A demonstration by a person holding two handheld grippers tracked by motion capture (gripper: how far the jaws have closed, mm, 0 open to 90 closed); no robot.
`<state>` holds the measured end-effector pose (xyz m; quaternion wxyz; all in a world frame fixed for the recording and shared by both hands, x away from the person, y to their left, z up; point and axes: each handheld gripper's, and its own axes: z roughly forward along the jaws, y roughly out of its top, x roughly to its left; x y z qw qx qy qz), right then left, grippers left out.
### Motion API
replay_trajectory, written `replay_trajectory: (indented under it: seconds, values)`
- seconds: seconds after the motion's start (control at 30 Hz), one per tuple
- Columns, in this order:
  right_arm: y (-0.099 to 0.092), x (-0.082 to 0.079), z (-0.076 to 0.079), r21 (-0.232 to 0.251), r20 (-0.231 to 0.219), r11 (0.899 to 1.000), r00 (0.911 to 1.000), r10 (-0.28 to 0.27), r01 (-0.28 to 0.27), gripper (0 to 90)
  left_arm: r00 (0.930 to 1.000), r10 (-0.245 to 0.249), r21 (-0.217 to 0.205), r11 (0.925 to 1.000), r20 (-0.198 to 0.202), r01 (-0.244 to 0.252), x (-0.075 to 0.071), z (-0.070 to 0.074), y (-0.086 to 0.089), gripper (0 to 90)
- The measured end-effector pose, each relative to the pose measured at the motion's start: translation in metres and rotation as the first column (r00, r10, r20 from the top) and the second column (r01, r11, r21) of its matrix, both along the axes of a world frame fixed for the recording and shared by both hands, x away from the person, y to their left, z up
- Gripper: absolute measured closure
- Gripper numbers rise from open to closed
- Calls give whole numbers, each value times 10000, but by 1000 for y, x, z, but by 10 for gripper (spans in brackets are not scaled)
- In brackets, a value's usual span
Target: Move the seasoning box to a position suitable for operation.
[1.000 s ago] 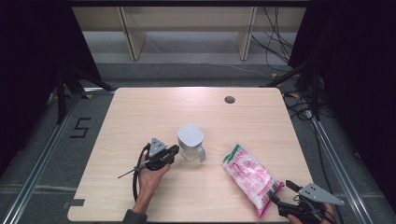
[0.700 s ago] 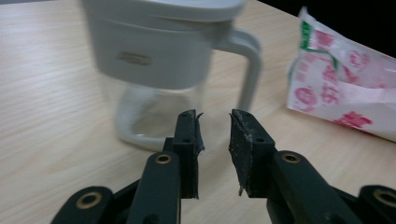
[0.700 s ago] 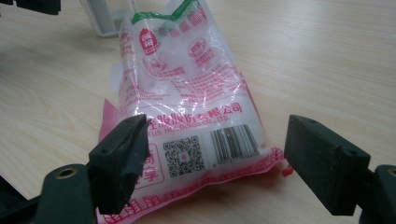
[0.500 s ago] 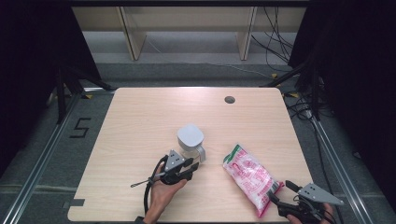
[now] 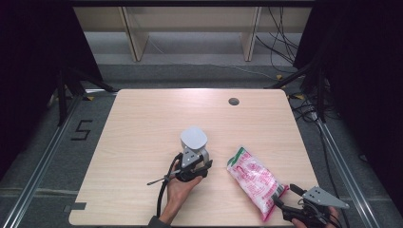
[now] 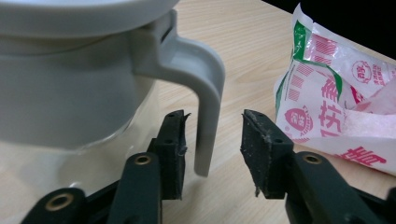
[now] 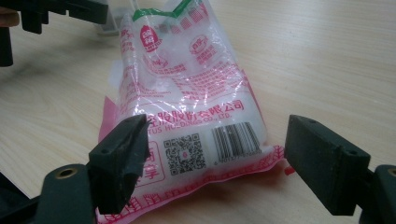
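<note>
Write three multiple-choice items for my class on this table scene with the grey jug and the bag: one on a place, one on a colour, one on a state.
1. Where does the bag lie relative to the jug in the high view?
A. To its right
B. To its left
C. Under it

2. What colour is the print on the bag?
A. Blue and yellow
B. Pink-red with some green
C. Black only

3. How do the left gripper's jaws stand at the jug's handle?
A. Clamped shut on the lid
B. Apart, one on each side of the handle
C. Shut, away from the jug

Answers: 1 A, the bag lies right of the jug on the table. 2 B, the right gripper view shows pink-red lettering and a green strip. 3 B, the left gripper view shows gaps between handle and both jaws, which have just been opening.
</note>
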<state>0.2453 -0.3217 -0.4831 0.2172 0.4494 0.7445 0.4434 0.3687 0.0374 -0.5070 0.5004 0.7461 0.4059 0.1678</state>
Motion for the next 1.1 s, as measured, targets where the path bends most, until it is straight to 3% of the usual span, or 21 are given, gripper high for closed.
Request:
replay_trajectory:
  seconds: [0.17,0.23,0.27,0.3,0.47,0.5,0.63,0.67,0.77,1.1]
  values:
    - [1,-1,0,175,-195,9998,9997,-114,118,229,9998,129,27,9999,127,-130,6,-3,-7,694]
    - [1,-1,0,172,-191,9998,9998,-108,111,229,9996,47,388,9992,269,-57,8,-3,-4,776]
    - [1,-1,0,171,-194,9998,9998,-105,108,229,9998,124,198,9997,168,-127,7,-4,-4,779]
    - [-1,0,0,-43,-89,10000,9999,53,-53,229,9996,119,385,9992,254,-129,6,-3,-4,781]
    - [0,0,0,70,-42,10000,10000,-35,36,229,9996,-140,468,9988,247,129,3,-2,2,775]
    - [1,-2,1,222,-249,9997,9996,-128,134,228,9994,-212,522,9984,262,198,1,-2,4,773]
    - [1,-2,0,156,-188,9998,9998,-109,112,229,9988,-430,517,9978,214,419,-7,-2,18,756]
    - [0,0,0,-14,2,10000,10000,15,-15,228,9990,-393,480,9981,209,383,-9,-2,22,752]
    - [1,-2,0,156,-203,9998,9997,-114,117,228,9988,-453,567,9974,201,441,-15,-2,34,738]
    - [0,0,0,-3,-22,10000,10000,15,-15,229,9994,-112,736,9972,313,88,-28,-2,63,704]
